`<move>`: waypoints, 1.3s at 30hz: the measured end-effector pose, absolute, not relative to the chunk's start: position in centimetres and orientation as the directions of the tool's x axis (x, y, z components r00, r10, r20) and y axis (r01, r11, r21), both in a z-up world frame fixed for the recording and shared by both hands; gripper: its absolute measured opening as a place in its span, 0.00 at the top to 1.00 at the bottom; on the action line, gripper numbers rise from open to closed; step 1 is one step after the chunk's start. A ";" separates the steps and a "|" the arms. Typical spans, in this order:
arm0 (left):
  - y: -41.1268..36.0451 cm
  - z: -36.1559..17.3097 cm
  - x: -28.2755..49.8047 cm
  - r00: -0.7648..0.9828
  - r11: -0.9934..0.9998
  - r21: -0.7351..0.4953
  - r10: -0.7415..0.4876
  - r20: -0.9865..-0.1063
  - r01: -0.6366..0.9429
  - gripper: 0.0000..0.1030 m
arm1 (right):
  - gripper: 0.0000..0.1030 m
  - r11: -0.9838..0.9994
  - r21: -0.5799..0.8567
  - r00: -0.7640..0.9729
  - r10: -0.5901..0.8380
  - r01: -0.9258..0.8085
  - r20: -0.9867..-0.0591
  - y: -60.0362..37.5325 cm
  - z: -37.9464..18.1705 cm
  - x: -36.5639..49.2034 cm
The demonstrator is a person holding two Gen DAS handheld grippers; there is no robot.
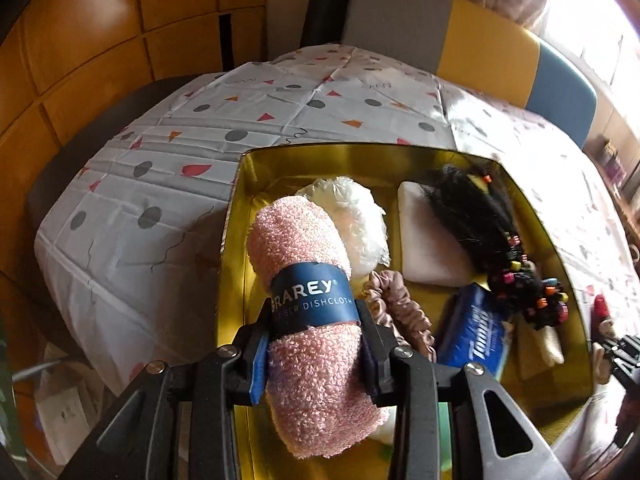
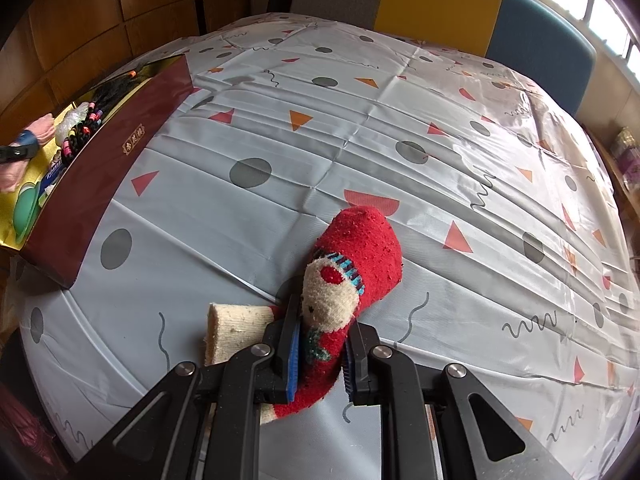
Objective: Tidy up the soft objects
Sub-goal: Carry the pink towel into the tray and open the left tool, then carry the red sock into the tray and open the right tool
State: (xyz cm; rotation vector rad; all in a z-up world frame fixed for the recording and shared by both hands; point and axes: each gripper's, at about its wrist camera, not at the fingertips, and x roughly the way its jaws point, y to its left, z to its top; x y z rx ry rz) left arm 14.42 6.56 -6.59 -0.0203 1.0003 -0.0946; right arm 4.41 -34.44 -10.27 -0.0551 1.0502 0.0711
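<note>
In the left wrist view my left gripper (image 1: 316, 344) is shut on a rolled pink dishcloth (image 1: 298, 248) with a blue paper band, held above the left side of a gold-lined box (image 1: 234, 216). Inside the box lie a white fluffy puff (image 1: 352, 208), a white sponge (image 1: 424, 236), a black beaded hairpiece (image 1: 480, 216), a pink scrunchie (image 1: 396, 304) and a blue tissue pack (image 1: 476, 332). In the right wrist view my right gripper (image 2: 320, 356) is shut on a red sock (image 2: 360, 248) with a reindeer face, which rests on the tablecloth.
The box shows its maroon outer wall (image 2: 92, 184) at the left of the right wrist view, with the pink dishcloth (image 2: 42, 128) over it. A patterned white tablecloth (image 2: 400, 120) covers the table. A grey, yellow and blue chair back (image 2: 440, 4) stands behind it.
</note>
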 end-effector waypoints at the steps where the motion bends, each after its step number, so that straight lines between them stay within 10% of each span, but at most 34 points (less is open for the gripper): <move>1: 6.5 -6.8 14.6 0.531 0.996 -0.059 -0.086 -0.843 0.068 0.65 | 0.83 0.996 -0.012 0.496 0.032 -0.085 -0.868 -34.4 -10.3 4.4; 39: 6.4 -5.3 11.3 0.611 0.999 -0.002 -0.025 -0.791 0.039 0.56 | 0.83 0.996 -0.019 0.500 0.027 -0.086 -0.865 -34.4 -10.4 4.3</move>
